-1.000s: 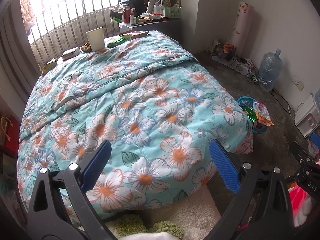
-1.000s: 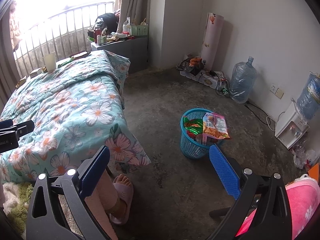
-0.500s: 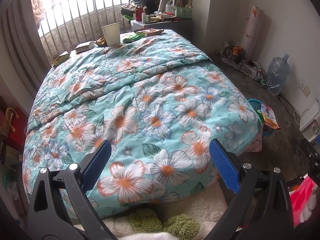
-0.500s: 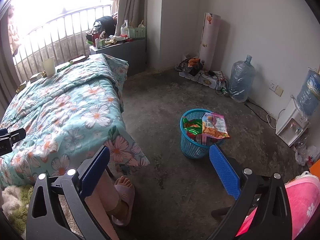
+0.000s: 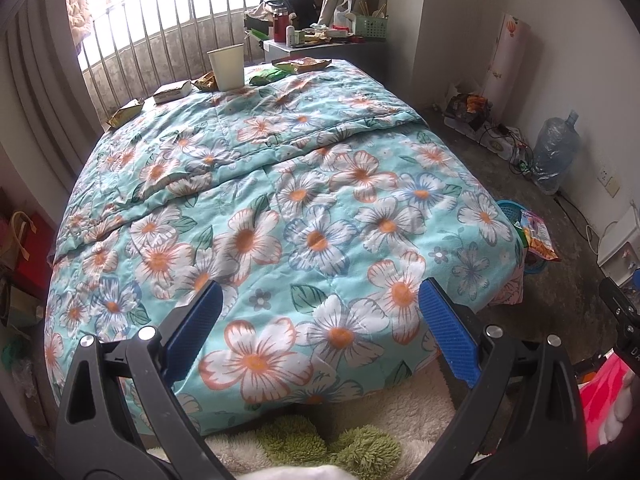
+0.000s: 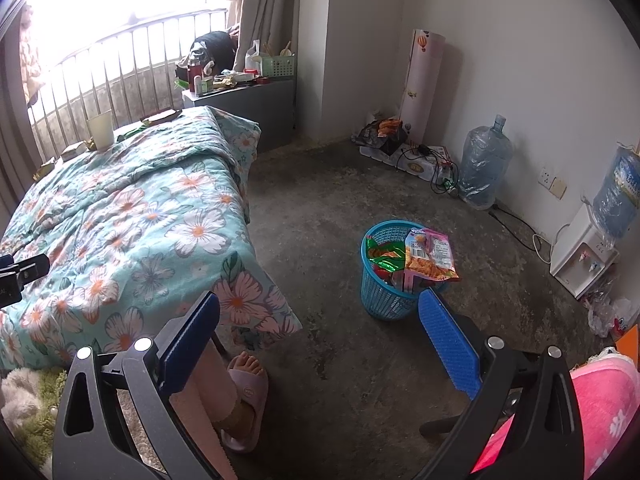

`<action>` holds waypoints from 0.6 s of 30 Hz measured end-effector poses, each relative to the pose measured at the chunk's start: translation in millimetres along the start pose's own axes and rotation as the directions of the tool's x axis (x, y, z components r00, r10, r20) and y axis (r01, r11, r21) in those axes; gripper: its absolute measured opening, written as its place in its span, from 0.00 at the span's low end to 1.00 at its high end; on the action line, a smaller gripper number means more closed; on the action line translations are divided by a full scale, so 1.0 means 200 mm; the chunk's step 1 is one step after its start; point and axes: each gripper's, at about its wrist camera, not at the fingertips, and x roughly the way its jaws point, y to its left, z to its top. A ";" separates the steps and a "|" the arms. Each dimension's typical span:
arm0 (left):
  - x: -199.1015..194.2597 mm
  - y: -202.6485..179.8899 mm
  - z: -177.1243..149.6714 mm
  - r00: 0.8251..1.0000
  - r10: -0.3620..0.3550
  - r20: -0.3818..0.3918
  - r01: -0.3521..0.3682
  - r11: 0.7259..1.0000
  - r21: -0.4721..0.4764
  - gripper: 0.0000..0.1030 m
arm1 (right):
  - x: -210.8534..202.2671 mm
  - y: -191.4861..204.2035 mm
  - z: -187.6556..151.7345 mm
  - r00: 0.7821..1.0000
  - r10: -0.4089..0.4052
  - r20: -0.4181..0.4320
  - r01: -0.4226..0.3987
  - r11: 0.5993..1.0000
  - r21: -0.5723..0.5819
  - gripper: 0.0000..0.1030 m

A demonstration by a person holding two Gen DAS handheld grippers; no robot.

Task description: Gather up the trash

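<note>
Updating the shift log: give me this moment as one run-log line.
left gripper: open, empty, over quilt | right gripper: open, empty | paper cup, wrappers: far bed end, uncollected | blue basket: holding packets

Daylight pours through a railed window (image 6: 120, 52) behind a bed (image 5: 280, 208) spread with a teal floral quilt. A grey cabinet (image 6: 256, 112) stands at the bed's far corner beside beige curtains (image 6: 264, 8). White walls (image 6: 520, 40) meet a bare concrete floor (image 6: 320, 208), with a water dispenser (image 6: 588, 248) against the right wall
</note>
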 end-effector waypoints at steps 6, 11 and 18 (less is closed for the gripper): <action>0.00 0.00 0.00 1.000 0.001 -0.004 -0.001 1.000 0.000 0.91 | 0.00 0.00 0.00 1.000 0.000 0.001 0.000 1.000 0.001 0.94; 0.00 -0.01 -0.01 1.000 0.000 -0.003 0.000 1.000 0.003 0.91 | 0.00 0.00 0.00 1.000 0.001 0.000 -0.001 1.000 0.001 0.94; 0.00 -0.02 0.00 1.000 0.000 -0.002 0.000 1.000 0.004 0.91 | 0.00 0.00 0.00 1.000 0.002 0.000 -0.002 1.000 0.001 0.94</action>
